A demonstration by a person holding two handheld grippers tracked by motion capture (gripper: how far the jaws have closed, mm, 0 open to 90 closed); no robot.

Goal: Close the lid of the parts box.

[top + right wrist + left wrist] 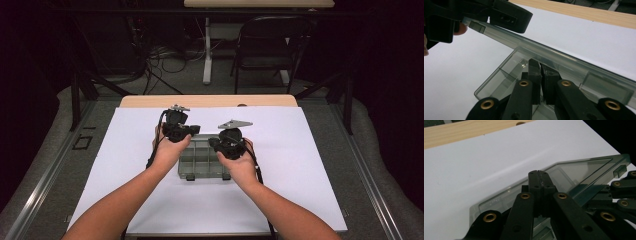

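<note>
Your left gripper [539, 171] has its jaws pressed together on the lid [584, 173] of the clear compartment box [204, 161], which sits at the middle of the white sheet [300, 165]. Your right gripper [539, 65] pinches the same lid's edge from the box's right side, jaws nearly together, above the compartments.
</note>
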